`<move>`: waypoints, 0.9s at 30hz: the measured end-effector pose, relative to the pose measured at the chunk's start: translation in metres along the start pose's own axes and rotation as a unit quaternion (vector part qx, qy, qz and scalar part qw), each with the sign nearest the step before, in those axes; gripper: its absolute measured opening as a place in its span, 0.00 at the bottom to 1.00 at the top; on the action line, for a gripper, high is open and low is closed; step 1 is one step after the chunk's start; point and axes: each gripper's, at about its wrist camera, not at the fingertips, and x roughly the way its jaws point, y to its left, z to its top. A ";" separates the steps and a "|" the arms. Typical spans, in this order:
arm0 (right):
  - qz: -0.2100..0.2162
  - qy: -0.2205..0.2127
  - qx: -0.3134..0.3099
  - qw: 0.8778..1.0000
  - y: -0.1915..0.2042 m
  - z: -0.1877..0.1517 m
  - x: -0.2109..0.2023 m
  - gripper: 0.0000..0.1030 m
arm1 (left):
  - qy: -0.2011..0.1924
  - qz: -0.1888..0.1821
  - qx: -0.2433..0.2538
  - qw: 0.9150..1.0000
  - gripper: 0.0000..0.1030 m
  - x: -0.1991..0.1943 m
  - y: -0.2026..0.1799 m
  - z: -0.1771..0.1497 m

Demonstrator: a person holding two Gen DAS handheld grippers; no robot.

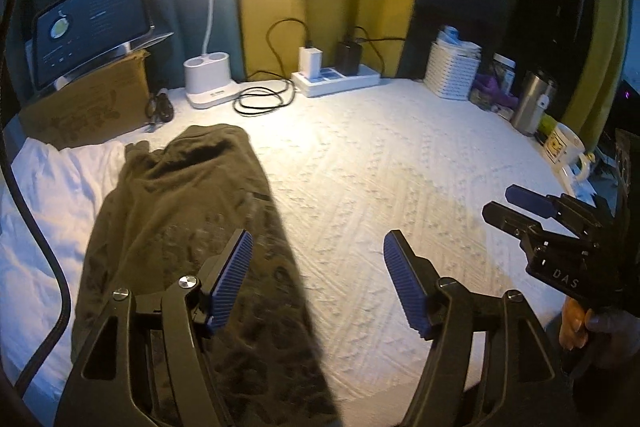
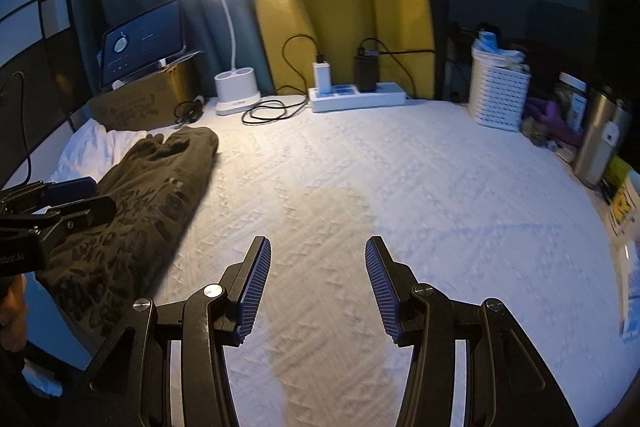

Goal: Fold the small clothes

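Lying under open left gripper (image 1: 318, 281): olive garment (image 1: 192, 211).

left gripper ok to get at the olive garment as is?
Probably yes. The left gripper hangs over the right edge of the olive garment, jaws open and empty, nothing between them and the cloth. The right gripper is off to the side, clear of the path.
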 end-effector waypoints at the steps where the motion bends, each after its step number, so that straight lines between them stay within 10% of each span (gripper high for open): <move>1: -0.002 -0.001 0.003 1.000 -0.004 -0.003 -0.003 0.50 | 0.001 -0.002 0.004 1.000 0.67 -0.001 -0.004 -0.001; 27: -0.074 -0.040 0.046 0.995 -0.081 -0.044 -0.079 0.70 | -0.037 -0.035 0.041 0.998 0.75 -0.025 -0.086 -0.008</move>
